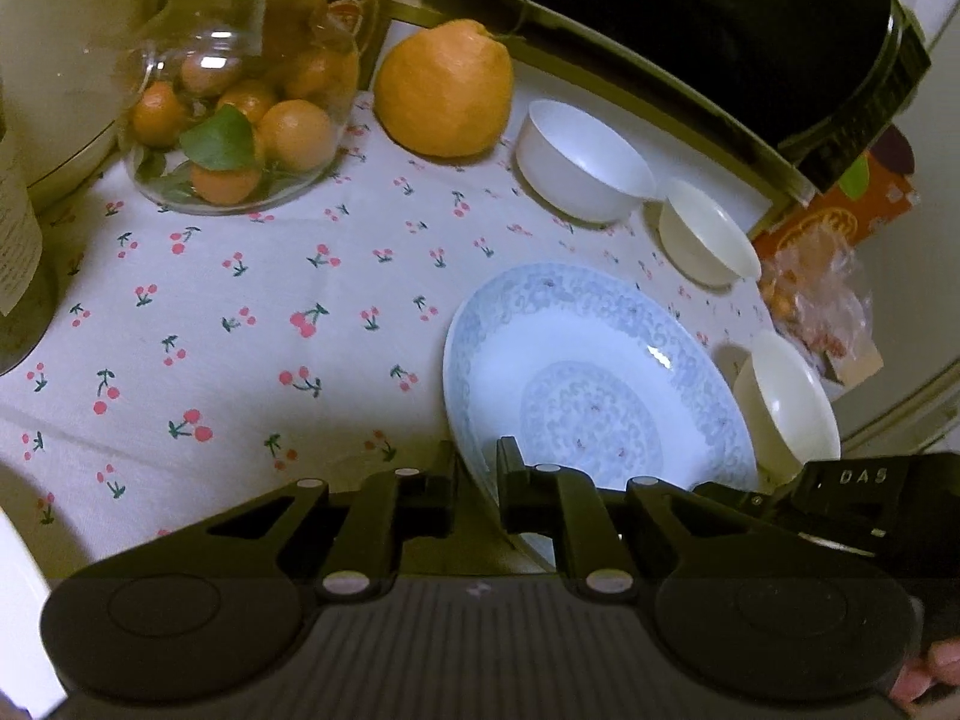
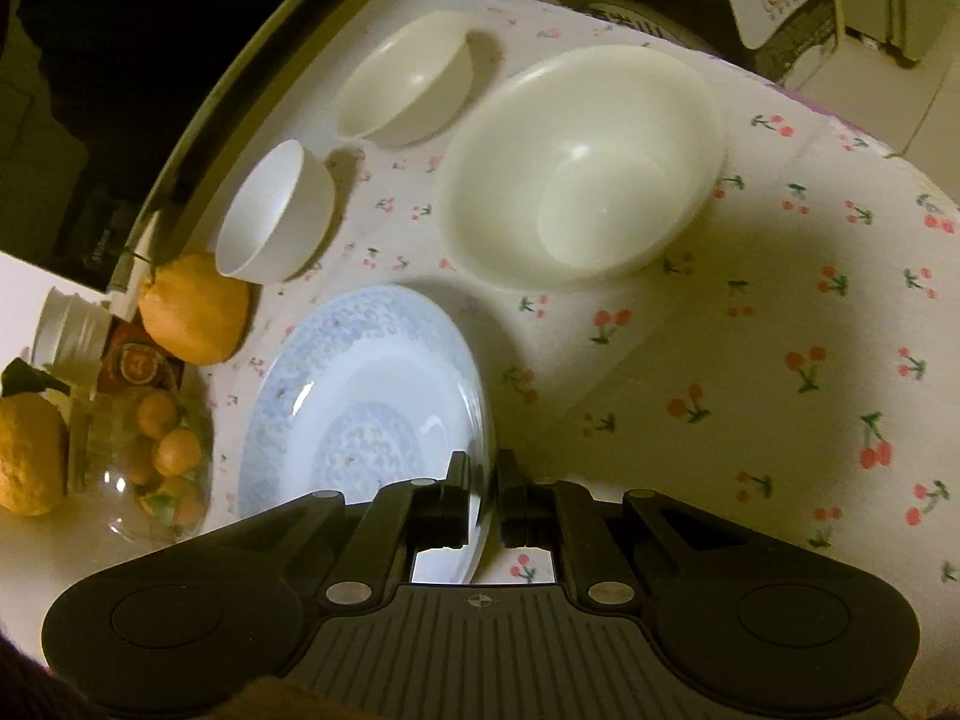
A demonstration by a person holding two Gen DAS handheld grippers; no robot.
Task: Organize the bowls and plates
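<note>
A pale blue patterned plate (image 1: pixel 600 360) (image 2: pixel 360 384) is held between both grippers over the cherry-print tablecloth (image 1: pixel 240 330). My left gripper (image 1: pixel 477 468) is shut on its near left rim. My right gripper (image 2: pixel 483 480) is shut on the opposite rim, and its black body shows at the right edge of the left wrist view. Three white bowls stand upright beyond the plate: a small one (image 1: pixel 585 162) (image 2: pixel 276 213) beside the big orange, a middle one (image 1: pixel 708 234) (image 2: pixel 402 78), and a large one (image 1: pixel 786 402) (image 2: pixel 582 168) close to the plate.
A big orange (image 1: pixel 444 90) (image 2: pixel 195 312) and a glass jar of small oranges (image 1: pixel 234 120) (image 2: pixel 156 462) stand at the back. A black appliance (image 1: pixel 720 30) borders the bowls. A bottle (image 1: pixel 18 252) is at the left, and an orange box with a snack bag (image 1: pixel 822 276) at the right.
</note>
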